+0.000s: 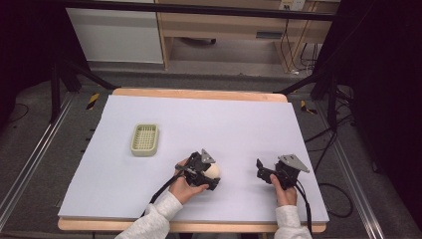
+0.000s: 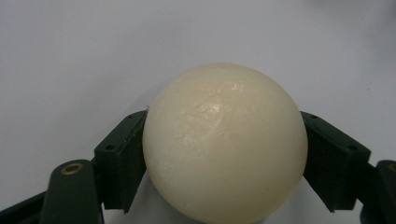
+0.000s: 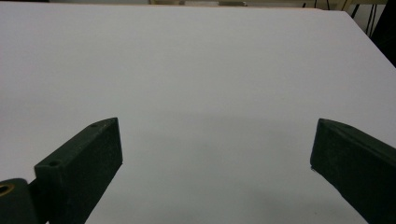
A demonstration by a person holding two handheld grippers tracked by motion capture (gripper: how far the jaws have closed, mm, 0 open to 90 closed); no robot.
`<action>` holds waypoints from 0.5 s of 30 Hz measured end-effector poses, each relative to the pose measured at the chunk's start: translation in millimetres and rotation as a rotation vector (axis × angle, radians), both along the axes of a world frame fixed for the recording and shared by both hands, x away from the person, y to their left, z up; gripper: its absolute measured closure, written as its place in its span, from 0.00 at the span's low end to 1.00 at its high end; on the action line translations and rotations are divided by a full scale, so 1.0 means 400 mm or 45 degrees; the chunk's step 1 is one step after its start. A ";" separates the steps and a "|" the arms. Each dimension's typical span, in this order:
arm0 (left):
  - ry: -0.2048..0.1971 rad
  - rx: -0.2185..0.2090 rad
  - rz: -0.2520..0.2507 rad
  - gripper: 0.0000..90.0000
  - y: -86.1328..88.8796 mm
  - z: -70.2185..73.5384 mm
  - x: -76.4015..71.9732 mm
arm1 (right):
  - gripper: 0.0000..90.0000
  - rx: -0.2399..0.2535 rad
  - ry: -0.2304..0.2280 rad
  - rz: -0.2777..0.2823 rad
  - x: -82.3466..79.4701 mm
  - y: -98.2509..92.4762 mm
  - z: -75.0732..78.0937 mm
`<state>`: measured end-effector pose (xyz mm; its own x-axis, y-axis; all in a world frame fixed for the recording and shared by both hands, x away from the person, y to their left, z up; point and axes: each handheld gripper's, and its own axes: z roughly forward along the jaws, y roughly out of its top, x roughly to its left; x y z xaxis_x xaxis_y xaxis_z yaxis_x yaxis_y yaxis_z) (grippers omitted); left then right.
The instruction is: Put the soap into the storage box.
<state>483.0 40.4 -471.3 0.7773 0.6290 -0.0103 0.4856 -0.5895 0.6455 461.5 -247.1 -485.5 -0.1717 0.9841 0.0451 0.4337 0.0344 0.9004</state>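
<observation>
On table: left gripper jaws clamp cream ball; right gripper jaws wide apart, empty.

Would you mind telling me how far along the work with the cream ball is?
Done: the left tool has closed on the cream ball, a jaw on each side. In hand: the ball sits low over the table. Left, probably: carrying it to the basket. The right tool waits open.

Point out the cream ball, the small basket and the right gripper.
Ball [image 2: 224, 144]: left gripper view, middle of its front surface.
Basket [image 1: 144, 151]: high view, near rim.
Right gripper [image 1: 259, 169]: high view, midway between its fingertips.
</observation>
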 end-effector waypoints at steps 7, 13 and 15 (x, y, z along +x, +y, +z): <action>-0.002 0.006 0.002 0.25 -0.002 0.002 0.001 | 0.03 0.000 0.002 0.003 0.000 -0.001 0.000; 0.007 0.024 -0.008 0.26 -0.004 0.006 0.002 | 0.03 0.002 0.004 0.003 0.000 -0.001 0.000; 0.009 0.023 -0.016 0.26 -0.004 0.011 0.000 | 0.03 0.004 0.004 0.004 0.000 -0.001 0.000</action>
